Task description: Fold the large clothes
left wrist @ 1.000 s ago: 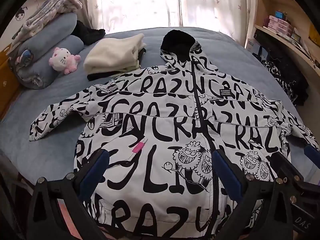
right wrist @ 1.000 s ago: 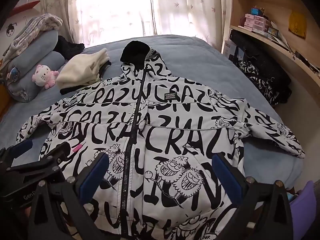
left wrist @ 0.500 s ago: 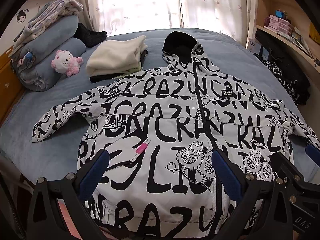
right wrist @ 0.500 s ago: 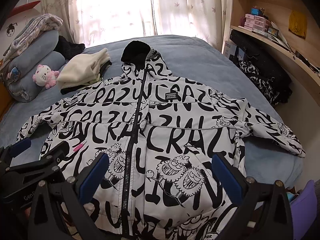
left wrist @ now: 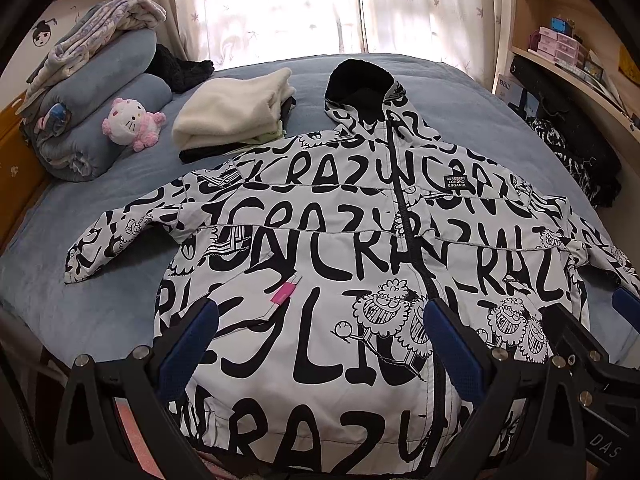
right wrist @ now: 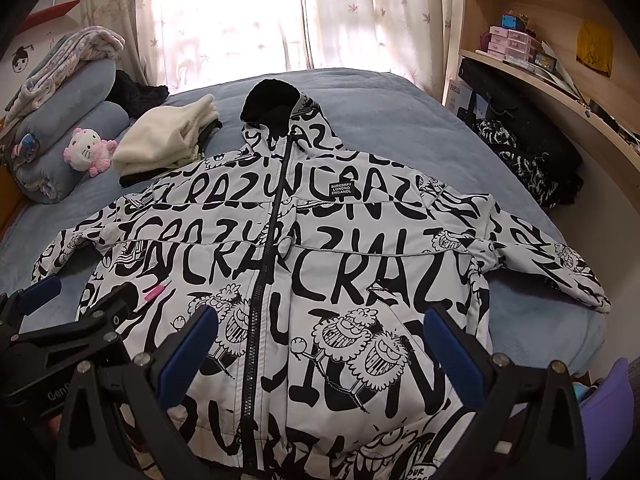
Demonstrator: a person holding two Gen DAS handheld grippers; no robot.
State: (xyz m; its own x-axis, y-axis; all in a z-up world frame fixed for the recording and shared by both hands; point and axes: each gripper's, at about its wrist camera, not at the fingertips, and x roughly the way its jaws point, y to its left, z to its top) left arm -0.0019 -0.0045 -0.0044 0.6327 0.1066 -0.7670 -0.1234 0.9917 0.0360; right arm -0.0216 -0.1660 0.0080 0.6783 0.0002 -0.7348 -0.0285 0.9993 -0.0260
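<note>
On the blue bed (left wrist: 460, 92), front up & zipped, lies the black-and-white hooded jacket (left wrist: 340, 248), sleeves spread to both sides, hood pointing toward the window. We hold both tools above its hem: left gripper (left wrist: 320, 344) w/ jaws wide and empty, right gripper (right wrist: 320, 344) likewise wide, nothing between the pads. We judge the jacket padded and bulky, soft but springy, w/ a smooth shell that may slide, so folds will likely puff back; best holds look like the left sleeve cuff (left wrist: 80, 264) and right sleeve cuff (right wrist: 588, 292), then the hem corners. Beside the hood sits a folded cream garment (left wrist: 236, 108) on darker pieces, w/ a pink plush cat (left wrist: 128, 124) and rolled blue bedding (left wrist: 92, 120) farther left; a wooden shelf (right wrist: 560, 76) runs along the right. Hem edge is cut off by the gripper bodies, the jacket's back is hidden, and we can't tell what the dark patterned heap (right wrist: 516, 156) near the shelf is.
</note>
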